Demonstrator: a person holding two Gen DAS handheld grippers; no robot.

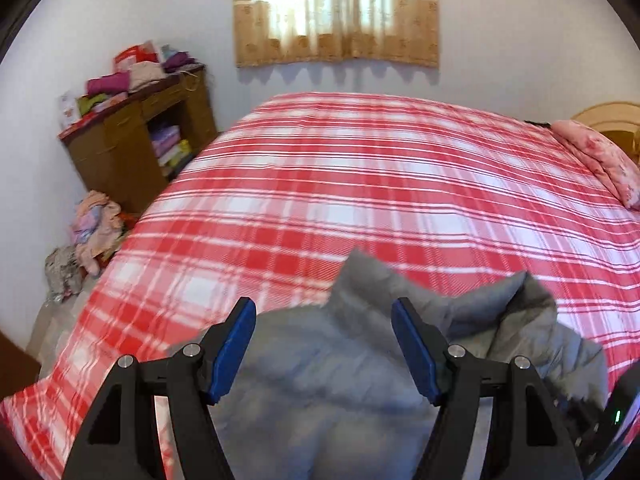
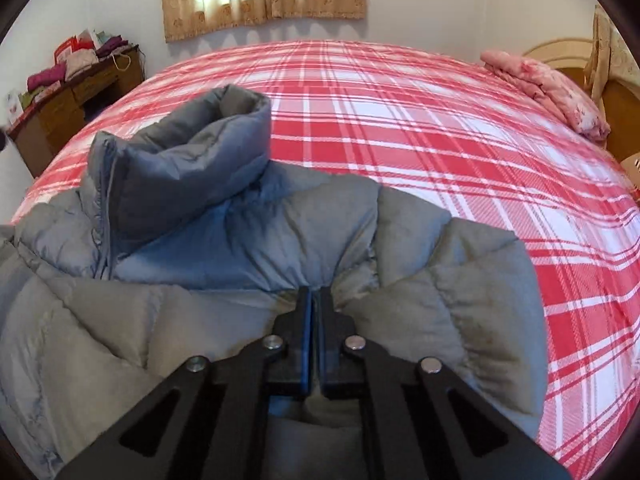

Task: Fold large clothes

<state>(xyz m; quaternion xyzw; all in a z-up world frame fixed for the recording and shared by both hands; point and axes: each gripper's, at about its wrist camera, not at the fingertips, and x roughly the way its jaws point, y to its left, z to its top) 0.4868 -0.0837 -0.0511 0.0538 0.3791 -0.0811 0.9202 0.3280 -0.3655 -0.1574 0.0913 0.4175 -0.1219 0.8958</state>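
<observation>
A grey puffer jacket (image 2: 240,240) lies on the near part of a bed with a red and white plaid cover (image 2: 440,140). Its stand-up collar (image 2: 208,136) rises at the left, with the zip running down beside it. My right gripper (image 2: 315,294) is shut, and puckered fabric of the jacket's shoulder area is pinched between its tips. In the left wrist view the same jacket (image 1: 320,380) fills the bottom centre on the plaid cover (image 1: 360,180). My left gripper (image 1: 323,308) hovers over it with its blue pads (image 1: 236,344) wide apart, touching nothing.
A wooden cabinet (image 1: 136,148) with folded clothes on top stands left of the bed against the wall. A heap of clothes (image 1: 94,228) lies on the floor beside it. A pink pillow (image 1: 600,164) rests at the bed's right end by a headboard (image 2: 616,108). A curtained window (image 1: 336,12) is behind.
</observation>
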